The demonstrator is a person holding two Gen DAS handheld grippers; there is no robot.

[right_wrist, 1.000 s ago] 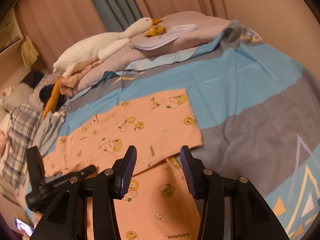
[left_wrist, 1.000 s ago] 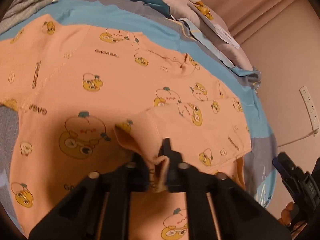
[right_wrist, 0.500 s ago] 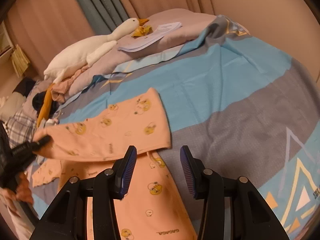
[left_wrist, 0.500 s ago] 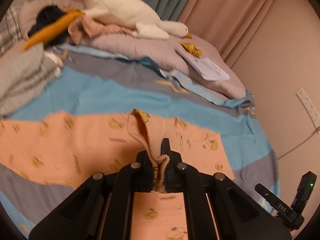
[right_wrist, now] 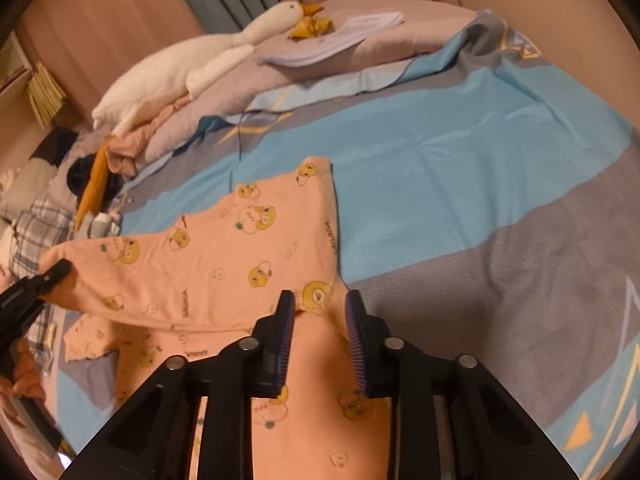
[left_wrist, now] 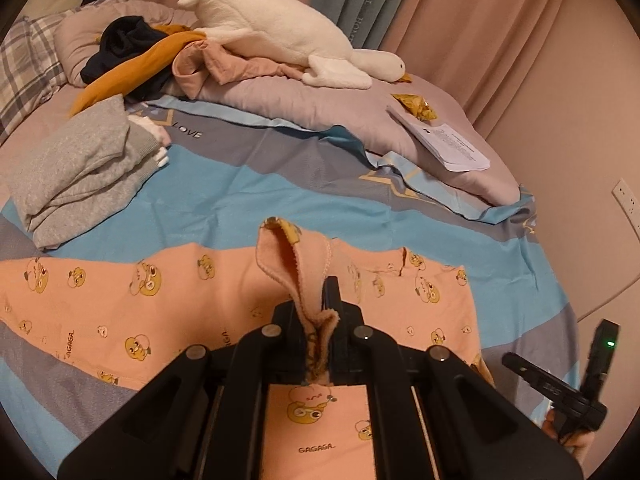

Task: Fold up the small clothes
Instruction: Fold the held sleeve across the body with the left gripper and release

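Peach duck-print garment [right_wrist: 224,264], lying on the bed [right_wrist: 460,168] below the plush goose [left_wrist: 280,36]: left gripper [left_wrist: 318,320] is pinching a lifted edge, right gripper [right_wrist: 320,336] is closing around the lower fold, risking slippage and bunching.

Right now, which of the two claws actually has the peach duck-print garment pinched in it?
The left claw: its jaws are clamped on a bunched edge of the peach garment. The right claw is closing but grips nothing yet.
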